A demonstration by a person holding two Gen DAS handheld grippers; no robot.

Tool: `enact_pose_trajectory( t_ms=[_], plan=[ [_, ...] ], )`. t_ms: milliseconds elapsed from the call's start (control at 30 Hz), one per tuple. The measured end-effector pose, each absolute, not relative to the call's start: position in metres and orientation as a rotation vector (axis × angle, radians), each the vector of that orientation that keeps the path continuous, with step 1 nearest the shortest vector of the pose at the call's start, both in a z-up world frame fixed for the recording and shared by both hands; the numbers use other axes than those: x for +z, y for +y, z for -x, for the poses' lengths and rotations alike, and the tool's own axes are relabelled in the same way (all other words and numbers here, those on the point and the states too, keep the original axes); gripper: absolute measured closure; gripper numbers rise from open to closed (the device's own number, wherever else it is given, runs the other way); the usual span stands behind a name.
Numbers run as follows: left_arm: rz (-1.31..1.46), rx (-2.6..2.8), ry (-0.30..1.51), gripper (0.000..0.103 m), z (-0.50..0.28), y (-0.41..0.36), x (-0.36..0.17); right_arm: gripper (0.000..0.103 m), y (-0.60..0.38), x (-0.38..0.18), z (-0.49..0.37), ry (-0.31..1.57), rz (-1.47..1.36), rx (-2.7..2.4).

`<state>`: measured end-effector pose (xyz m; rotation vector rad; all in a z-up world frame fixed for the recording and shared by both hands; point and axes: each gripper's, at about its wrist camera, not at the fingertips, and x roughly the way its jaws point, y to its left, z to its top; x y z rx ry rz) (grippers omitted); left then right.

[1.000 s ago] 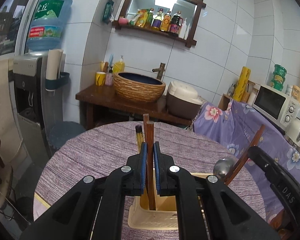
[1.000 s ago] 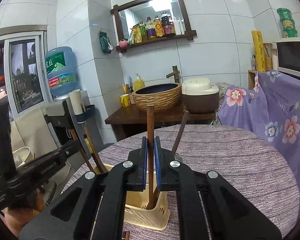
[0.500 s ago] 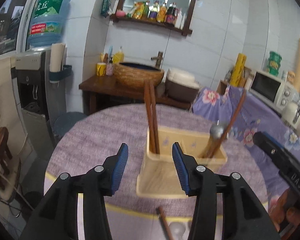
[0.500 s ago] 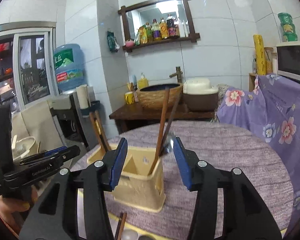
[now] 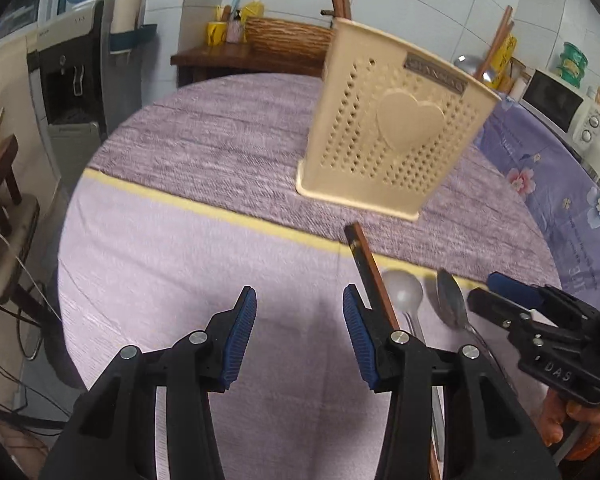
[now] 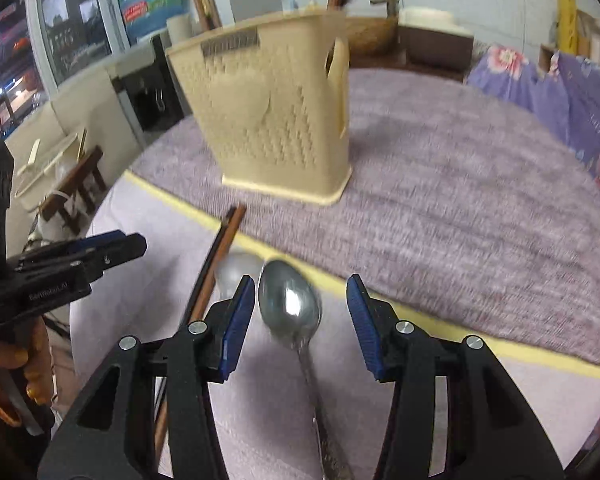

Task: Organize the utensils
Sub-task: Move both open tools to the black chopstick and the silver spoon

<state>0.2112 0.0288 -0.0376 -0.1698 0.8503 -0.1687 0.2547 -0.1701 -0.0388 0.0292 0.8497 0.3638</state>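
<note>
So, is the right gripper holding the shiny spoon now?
No, the right gripper is open, and the spoon lies on the table between its fingers.

Both claws have let go of the chopsticks they clamped a second ago and dropped from above the cream holder [image 5: 396,136] to low over the table's near edge. The left claw [image 5: 300,338] gapes over bare cloth beside a loose chopstick pair [image 5: 370,276]. The right claw [image 6: 302,324] now straddles a steel spoon [image 6: 290,304], apparently without touching it.
</note>
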Motion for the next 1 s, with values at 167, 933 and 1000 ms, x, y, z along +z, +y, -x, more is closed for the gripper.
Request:
enact_pose_trajectory(
  t_ms=[167,933,1000],
  plan=[
    [0.129,-0.239,0.867,0.059,-0.204,0.004,-0.040,0.054,-0.174,-0.045,-0.248,0.862,-0.056,0.340],
    [-0.057,-0.154,0.886,0.061,-0.195,-0.037,-0.053,0.050,-0.184,-0.035,-0.234,0.857,-0.105,0.278],
    [-0.043,-0.164,0.894,0.061,-0.195,-0.030,-0.055,0.050,-0.185,-0.035,-0.233,0.859,-0.105,0.275]
  ],
)
